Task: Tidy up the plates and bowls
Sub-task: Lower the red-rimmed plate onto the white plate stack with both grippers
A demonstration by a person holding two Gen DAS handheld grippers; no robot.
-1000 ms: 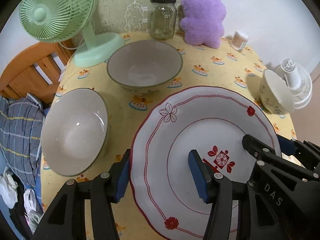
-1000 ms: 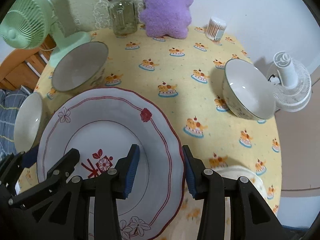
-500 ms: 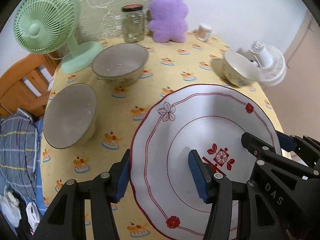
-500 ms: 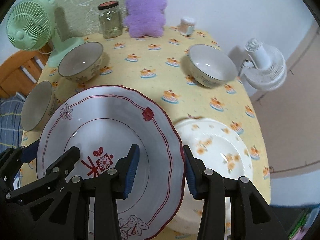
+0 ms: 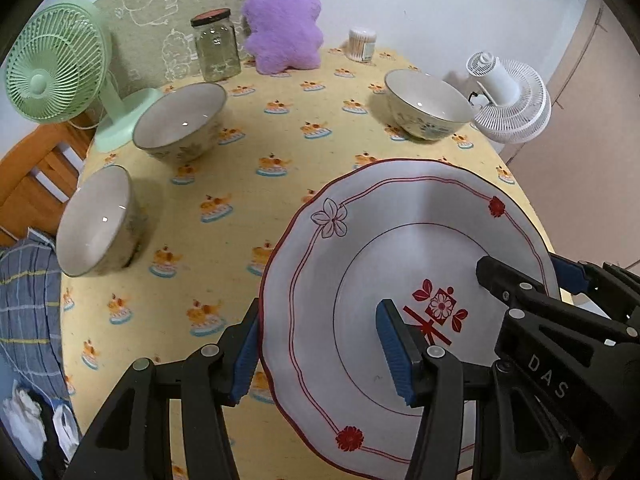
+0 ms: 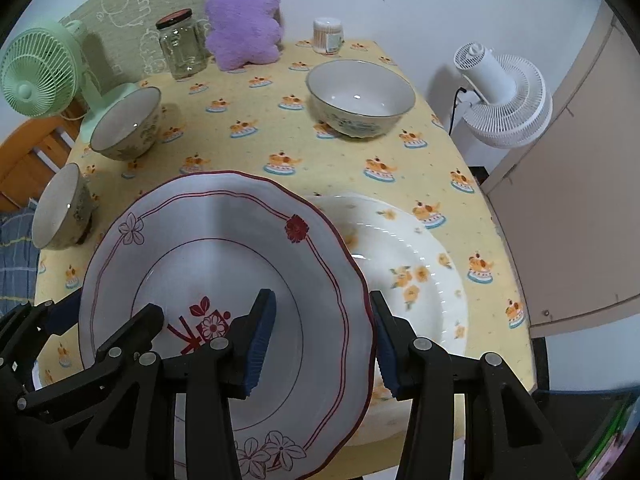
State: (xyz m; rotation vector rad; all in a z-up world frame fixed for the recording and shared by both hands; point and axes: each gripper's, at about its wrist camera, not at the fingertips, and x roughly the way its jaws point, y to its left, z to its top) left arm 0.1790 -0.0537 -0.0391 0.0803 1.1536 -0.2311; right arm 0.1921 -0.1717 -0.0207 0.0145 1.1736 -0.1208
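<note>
A white plate with red trim [image 5: 400, 240] [image 6: 224, 264] is held in the air above the table by both grippers. My left gripper [image 5: 320, 352] is shut on its left rim. My right gripper [image 6: 320, 344] is shut on its right rim. A white plate with orange flowers [image 6: 408, 264] lies on the table under and to the right of the held plate. Three bowls stand on the table: far right [image 6: 360, 96] [image 5: 428, 104], far left [image 5: 180, 124] [image 6: 128, 124], near left [image 5: 96, 220] [image 6: 60, 208].
A yellow tablecloth [image 5: 248, 200] covers the table. At the back stand a green fan [image 5: 52, 76], a glass jar [image 5: 216, 52], a purple plush toy [image 5: 284, 32] and a small cotton-swab tub [image 5: 362, 44]. A white fan [image 6: 504, 96] stands off the right edge.
Both grippers lifted the red-trimmed plate higher and carried it rightward, over the orange-flowered plate. The bowls and other table items now look smaller and farther away.
</note>
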